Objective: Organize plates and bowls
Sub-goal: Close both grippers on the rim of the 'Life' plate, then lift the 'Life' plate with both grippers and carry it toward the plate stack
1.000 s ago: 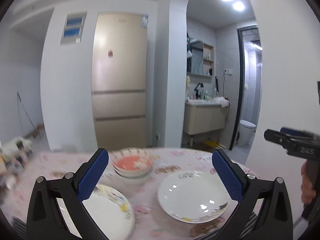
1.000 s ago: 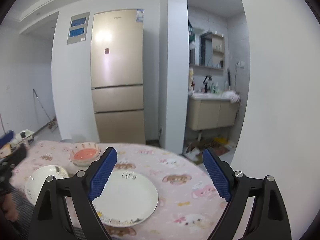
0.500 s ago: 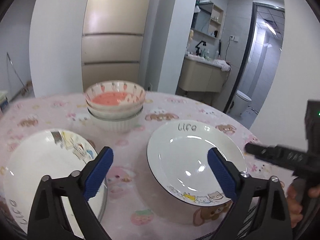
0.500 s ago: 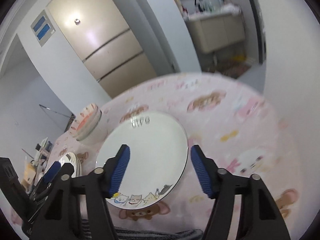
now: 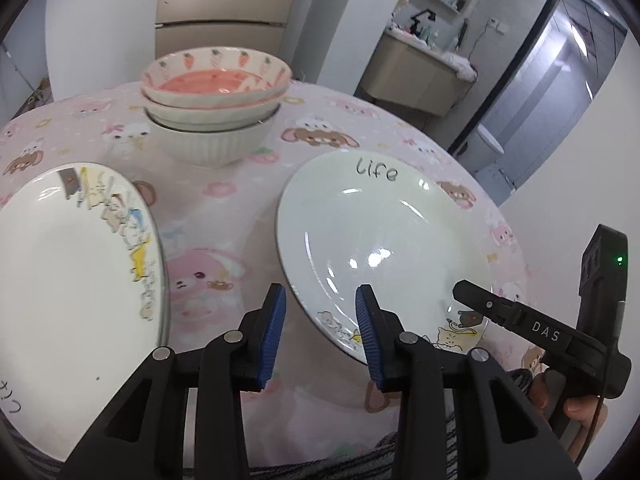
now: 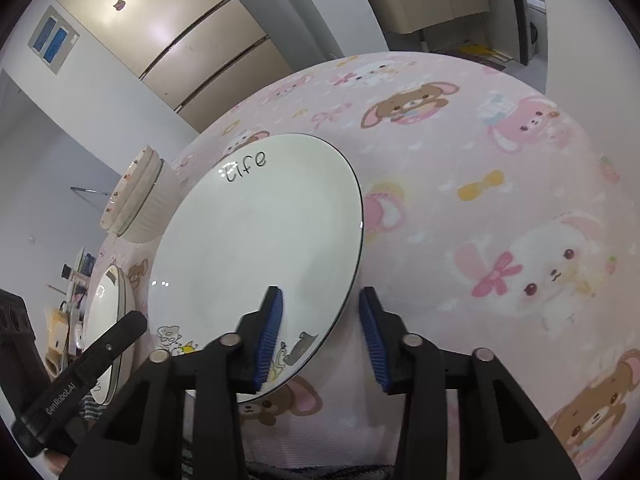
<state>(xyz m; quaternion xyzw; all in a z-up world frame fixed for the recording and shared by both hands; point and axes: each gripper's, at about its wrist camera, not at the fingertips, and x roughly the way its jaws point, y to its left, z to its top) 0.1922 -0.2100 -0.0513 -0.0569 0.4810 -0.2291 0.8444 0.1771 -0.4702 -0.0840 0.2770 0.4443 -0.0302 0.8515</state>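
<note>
Claws both half-closed and empty: my left claw (image 5: 320,330) and right claw (image 6: 320,334) have just been narrowing astride the glossy white "life" plate (image 6: 256,240). Glazed rim could slip from the pads, I judge, clattering onto the pink cartoon-print surface (image 6: 480,160).

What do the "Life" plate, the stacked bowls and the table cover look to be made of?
"Life" plate: likely glazed ceramic; glossy white, sharp light reflections, thin dark rim line.
Stacked bowls: likely ceramic too; the ribbed bottom one looks less shiny, the top one is printed with carrots.
Table cover: smooth pink cartoon print; cloth or vinyl, can't tell.
</note>
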